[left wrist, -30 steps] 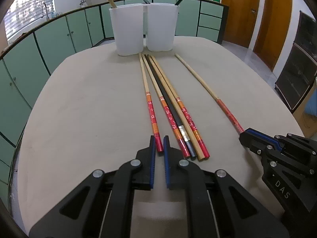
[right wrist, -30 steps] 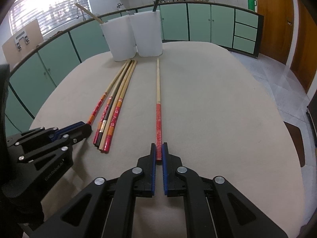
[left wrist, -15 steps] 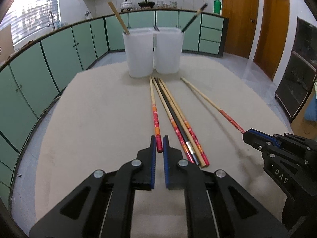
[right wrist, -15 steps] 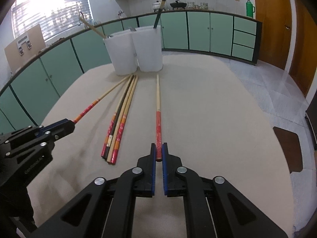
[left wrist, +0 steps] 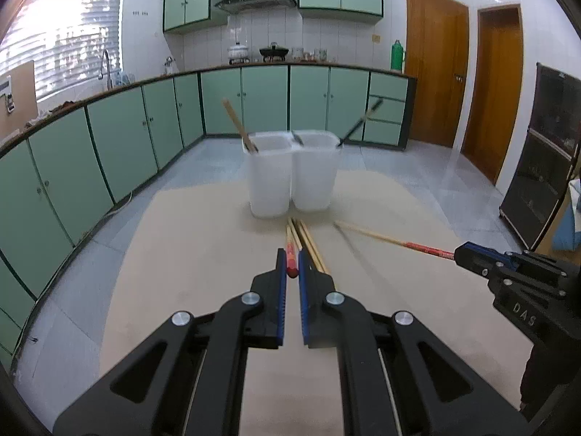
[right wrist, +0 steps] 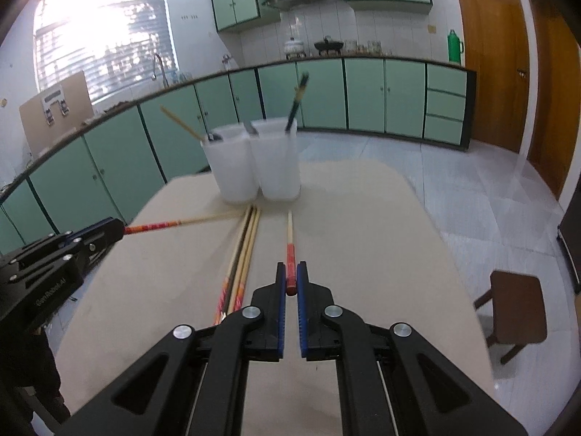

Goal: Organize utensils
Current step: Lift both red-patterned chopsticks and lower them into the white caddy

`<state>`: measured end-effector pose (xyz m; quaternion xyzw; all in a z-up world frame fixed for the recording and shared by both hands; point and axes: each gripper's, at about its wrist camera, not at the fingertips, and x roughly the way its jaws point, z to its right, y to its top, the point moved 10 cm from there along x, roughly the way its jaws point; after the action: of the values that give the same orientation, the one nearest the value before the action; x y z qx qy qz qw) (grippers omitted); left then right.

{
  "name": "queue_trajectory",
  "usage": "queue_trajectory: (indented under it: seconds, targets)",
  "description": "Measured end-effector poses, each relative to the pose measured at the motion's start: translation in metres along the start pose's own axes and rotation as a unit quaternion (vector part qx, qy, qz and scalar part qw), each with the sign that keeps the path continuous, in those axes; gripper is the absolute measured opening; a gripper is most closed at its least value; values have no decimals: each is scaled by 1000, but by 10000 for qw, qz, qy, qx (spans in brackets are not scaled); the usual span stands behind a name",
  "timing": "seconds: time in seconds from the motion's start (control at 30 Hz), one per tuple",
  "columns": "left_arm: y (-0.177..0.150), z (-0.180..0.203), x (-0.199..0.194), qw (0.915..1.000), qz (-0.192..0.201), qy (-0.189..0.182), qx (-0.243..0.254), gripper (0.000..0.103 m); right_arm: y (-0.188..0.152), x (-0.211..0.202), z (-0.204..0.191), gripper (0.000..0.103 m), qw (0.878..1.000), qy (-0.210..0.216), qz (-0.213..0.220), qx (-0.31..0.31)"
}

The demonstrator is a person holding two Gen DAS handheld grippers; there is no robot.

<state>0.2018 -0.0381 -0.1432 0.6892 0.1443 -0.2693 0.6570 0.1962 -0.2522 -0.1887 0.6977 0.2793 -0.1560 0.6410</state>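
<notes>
- Left gripper (left wrist: 291, 268): we see its jaws clamped on the red end of a chopstick (left wrist: 290, 254), which runs from the blue pads toward 12 o'clock and is raised off the table (left wrist: 189, 254).
- Right gripper (right wrist: 291, 277): we see its jaws likewise clamped on the red end of a second chopstick (right wrist: 289, 243), whose pale shaft points toward 12 o'clock at the cups.
- Cross-views: in the left wrist view the right gripper enters at 3 o'clock with its chopstick slanting toward 10 o'clock; in the right wrist view the left gripper enters at 9 o'clock with its chopstick slanting toward 2 o'clock.
- Loose chopsticks (right wrist: 244, 254): we count a bundle of about three lying flat on the table, between the two held ones, their plain tips just short of the cups.
- Left cup (left wrist: 269, 178) and right cup (left wrist: 314, 170): two translucent white cups stand upright and touching at 12 o'clock on the table.
- Cup contents: a pale chopstick (left wrist: 238, 125) leans out of the left cup toward 11 o'clock; a dark chopstick (right wrist: 298, 100) leans out of the right cup.
- Background: green cabinets (left wrist: 109, 138) line the room behind the table, and a brown stool (right wrist: 515, 309) stands at 3 o'clock in the right wrist view.
</notes>
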Motion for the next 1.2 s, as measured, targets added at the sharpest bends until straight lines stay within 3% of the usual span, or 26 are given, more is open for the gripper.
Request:
queue_trajectory:
  seconds: [0.53,0.87,1.2]
  targets:
    - [77,-4,-2,9985,475,-260,-62,5,96,-14,-34,6,9956,422,494,-676]
    - [102,-2,-10,9967,635,-490,-110,5,137,-18,-44,6,9923,717,611,-807]
    - [158,-2,-24,9918,1141,-571,-37,5,210,-37,-50,6,9857,858,1172,-850]
